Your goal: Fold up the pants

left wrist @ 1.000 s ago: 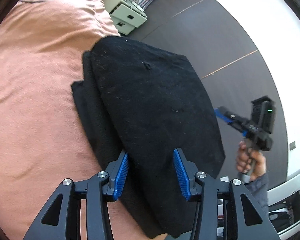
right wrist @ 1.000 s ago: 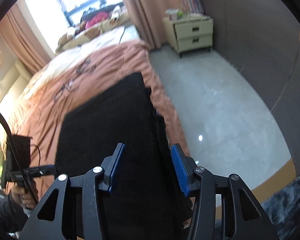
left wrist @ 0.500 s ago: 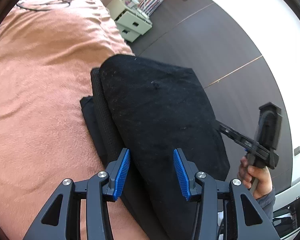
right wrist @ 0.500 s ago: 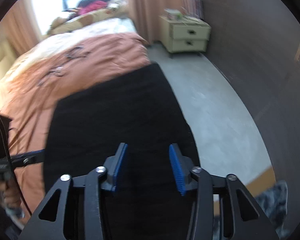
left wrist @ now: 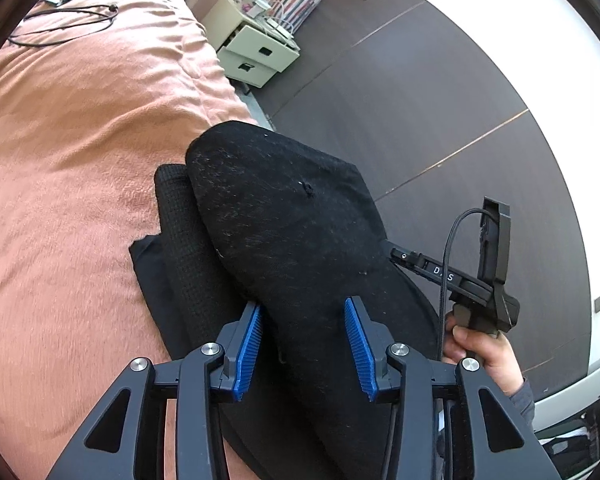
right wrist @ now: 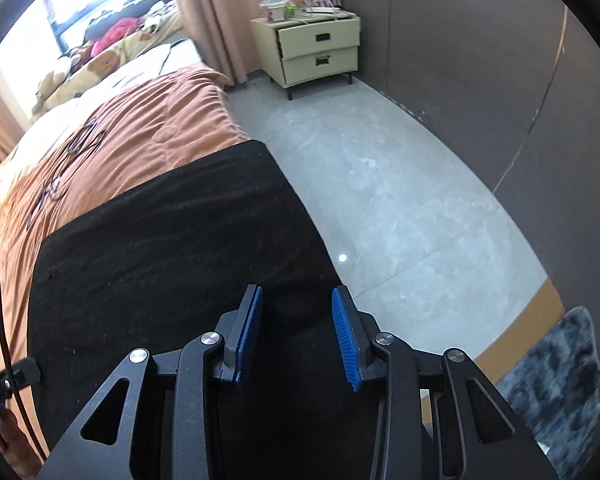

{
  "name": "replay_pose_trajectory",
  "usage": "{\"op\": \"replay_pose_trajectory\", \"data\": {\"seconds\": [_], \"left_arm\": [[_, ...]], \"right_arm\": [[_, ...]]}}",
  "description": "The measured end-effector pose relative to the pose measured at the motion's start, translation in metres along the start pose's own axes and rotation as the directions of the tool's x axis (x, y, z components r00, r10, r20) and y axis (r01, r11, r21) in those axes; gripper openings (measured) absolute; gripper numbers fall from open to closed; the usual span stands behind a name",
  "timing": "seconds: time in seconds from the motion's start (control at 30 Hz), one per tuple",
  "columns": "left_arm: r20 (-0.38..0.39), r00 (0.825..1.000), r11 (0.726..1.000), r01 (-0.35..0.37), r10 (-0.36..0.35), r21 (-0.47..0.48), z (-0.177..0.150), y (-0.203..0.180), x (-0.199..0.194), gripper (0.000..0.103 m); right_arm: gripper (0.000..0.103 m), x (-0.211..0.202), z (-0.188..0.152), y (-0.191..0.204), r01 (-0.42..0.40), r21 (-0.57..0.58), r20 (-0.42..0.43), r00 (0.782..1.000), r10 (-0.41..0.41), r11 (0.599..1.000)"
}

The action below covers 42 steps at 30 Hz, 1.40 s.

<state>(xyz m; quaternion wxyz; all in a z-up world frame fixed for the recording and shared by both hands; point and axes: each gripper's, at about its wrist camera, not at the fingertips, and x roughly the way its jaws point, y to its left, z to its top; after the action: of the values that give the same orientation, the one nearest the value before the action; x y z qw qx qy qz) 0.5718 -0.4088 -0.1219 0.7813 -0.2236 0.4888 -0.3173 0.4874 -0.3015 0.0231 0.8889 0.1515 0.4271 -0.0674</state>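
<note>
Black pants [left wrist: 284,220] lie folded in layers at the edge of the bed, their top layer bulging. My left gripper [left wrist: 302,312] hovers over the near end, blue pads either side of the top fold. Its jaws are closing a little and do not visibly press the cloth. In the right wrist view the pants [right wrist: 172,248] spread wide and flat. My right gripper [right wrist: 296,300] sits over their near right edge, jaws closing, cloth beneath the gap, no squeeze visible. A hand [left wrist: 480,344] holds that tool, its tip against the pants' far side.
The pink-brown bed cover [left wrist: 80,160] carries black cables [left wrist: 60,20] farther up. A cream nightstand [right wrist: 316,48] stands by the dark wall. Grey floor [right wrist: 400,200] runs beside the bed, with a dark fluffy rug [right wrist: 552,380] at the lower right.
The right gripper has swung in from the air to the pants' edge and its jaws have narrowed. The left gripper has shifted slightly along the pants, with its jaws a touch closer.
</note>
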Motion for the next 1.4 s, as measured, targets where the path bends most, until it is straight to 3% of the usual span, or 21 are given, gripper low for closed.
{"op": "replay_pose_trajectory", "data": {"seconds": [0.17,0.37,0.6,0.77,1.07,1.13,1.17,1.2,1.27,1.4], "left_arm": [[-0.008,1.000,1.000,-0.007,0.007,-0.006,-0.002,0.001,-0.001,0.044],[-0.023,0.999,1.000,-0.022,0.022,-0.007,-0.016,0.003,-0.008,0.044],[-0.042,0.998,0.998,-0.047,0.048,0.034,-0.027,-0.013,-0.025,0.044],[-0.048,0.997,0.995,-0.053,0.057,0.087,-0.035,-0.032,-0.047,0.045],[-0.036,0.994,0.974,-0.090,0.099,0.209,-0.052,-0.075,-0.091,0.054],[-0.026,0.994,0.966,-0.101,0.110,0.239,-0.055,-0.083,-0.102,0.055],[-0.022,0.992,0.961,-0.111,0.121,0.253,-0.054,-0.087,-0.107,0.056],[-0.015,0.991,0.956,-0.121,0.130,0.266,-0.054,-0.090,-0.112,0.059],[0.014,0.990,0.944,-0.141,0.144,0.298,-0.056,-0.100,-0.127,0.066],[0.093,0.983,0.917,-0.182,0.159,0.356,-0.064,-0.120,-0.163,0.092]], "right_arm": [[0.034,0.008,0.003,0.001,0.010,0.017,-0.007,1.000,-0.010,1.000],[0.034,-0.006,-0.005,0.009,0.081,-0.010,-0.017,0.997,-0.081,0.997],[0.034,-0.046,-0.032,-0.011,0.133,0.022,-0.035,0.991,-0.133,0.991],[0.034,-0.076,-0.050,0.005,0.158,0.016,-0.023,0.987,-0.158,0.987],[0.035,-0.135,-0.083,0.027,0.093,0.026,0.042,0.995,-0.095,0.995],[0.052,-0.152,-0.089,0.034,0.100,0.020,0.063,0.993,-0.101,0.995],[0.069,-0.160,-0.091,0.037,0.101,0.016,0.076,0.992,-0.102,0.995],[0.076,-0.170,-0.095,0.040,0.101,0.013,0.090,0.991,-0.102,0.995],[0.077,-0.184,-0.102,0.045,0.092,0.011,0.105,0.990,-0.092,0.996],[0.082,-0.208,-0.117,0.058,0.091,0.005,0.136,0.987,-0.091,0.996]]}}
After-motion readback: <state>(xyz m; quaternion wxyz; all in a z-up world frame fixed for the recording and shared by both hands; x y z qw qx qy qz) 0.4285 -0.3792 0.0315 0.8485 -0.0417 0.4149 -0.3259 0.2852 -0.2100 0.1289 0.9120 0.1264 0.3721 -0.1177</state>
